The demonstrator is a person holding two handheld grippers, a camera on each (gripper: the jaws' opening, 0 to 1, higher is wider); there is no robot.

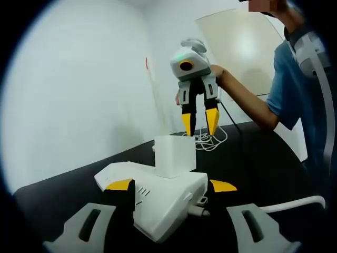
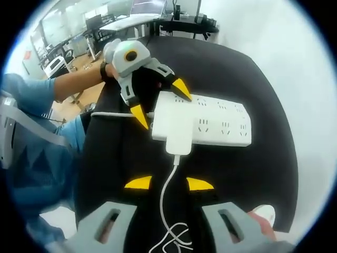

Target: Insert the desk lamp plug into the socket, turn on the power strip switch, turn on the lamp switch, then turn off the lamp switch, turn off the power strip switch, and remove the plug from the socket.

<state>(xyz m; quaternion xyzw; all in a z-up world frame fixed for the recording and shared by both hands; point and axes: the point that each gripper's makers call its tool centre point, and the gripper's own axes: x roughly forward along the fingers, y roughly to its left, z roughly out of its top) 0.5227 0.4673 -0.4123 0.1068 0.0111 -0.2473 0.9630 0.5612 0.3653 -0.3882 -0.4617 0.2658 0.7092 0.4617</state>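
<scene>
A white power strip (image 1: 158, 197) (image 2: 224, 121) lies on a black table (image 1: 263, 158). A white block-shaped plug (image 1: 175, 155) (image 2: 174, 129) sits in a socket at one end, and its white cable (image 2: 166, 200) trails toward the right gripper view's camera. My left gripper (image 1: 171, 185) (image 2: 160, 102) has a jaw on each side of the strip's end and grips it. My right gripper (image 1: 199, 122) (image 2: 169, 183) hangs a little above the plug, jaws apart. Nothing is between them, and the cable runs on the table beneath.
Loose white cable is coiled (image 1: 210, 139) on the table behind the plug. White walls stand close by. A person in a blue shirt (image 1: 289, 89) is at the table's edge. Office desks (image 2: 131, 21) lie beyond the table.
</scene>
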